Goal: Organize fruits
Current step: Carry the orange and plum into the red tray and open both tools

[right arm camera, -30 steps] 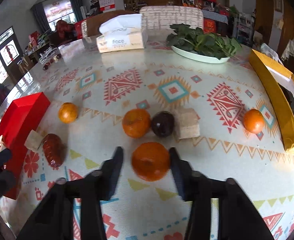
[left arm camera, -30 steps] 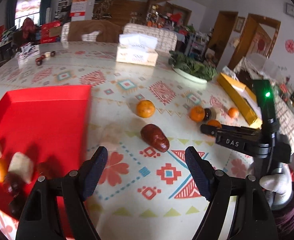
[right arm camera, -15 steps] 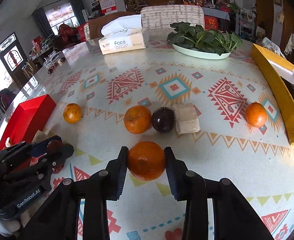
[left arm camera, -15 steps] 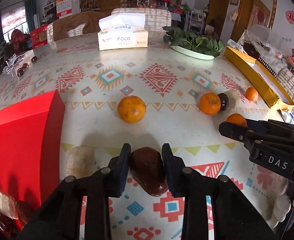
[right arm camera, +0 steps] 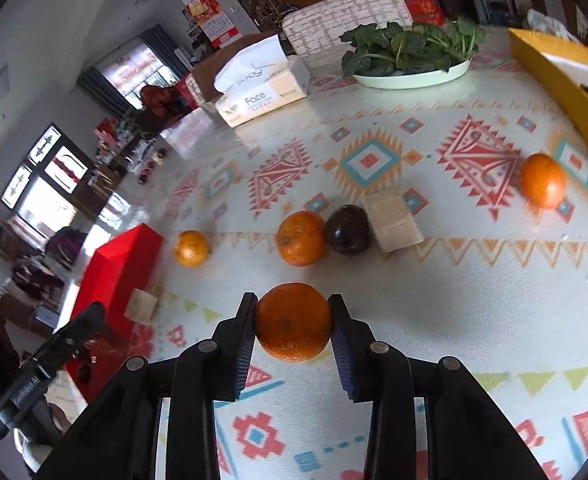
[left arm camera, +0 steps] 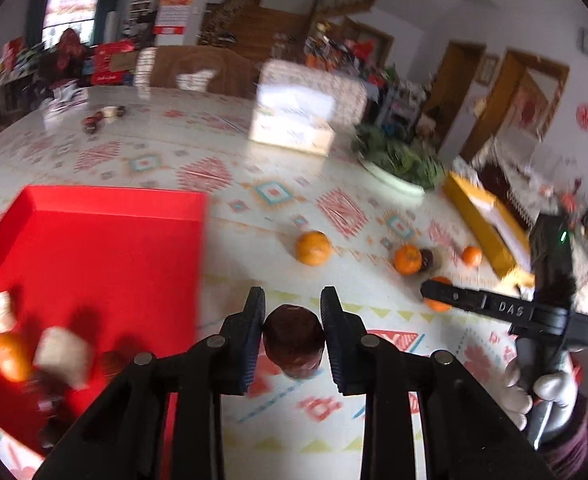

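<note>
My left gripper is shut on a dark red fruit and holds it above the patterned tablecloth, just right of the red tray. The tray holds an orange, pale blocks and dark fruits. My right gripper is shut on an orange, lifted slightly over the cloth. On the table lie more oranges, a dark plum and a pale block.
A tissue box, a plate of greens and a yellow box stand at the far side. Another pale block lies beside the tray. The left gripper's body shows at lower left.
My left gripper has closed on the dark red fruit, lifted it and swung left toward the tray. My right gripper has closed on the orange and raised it.
</note>
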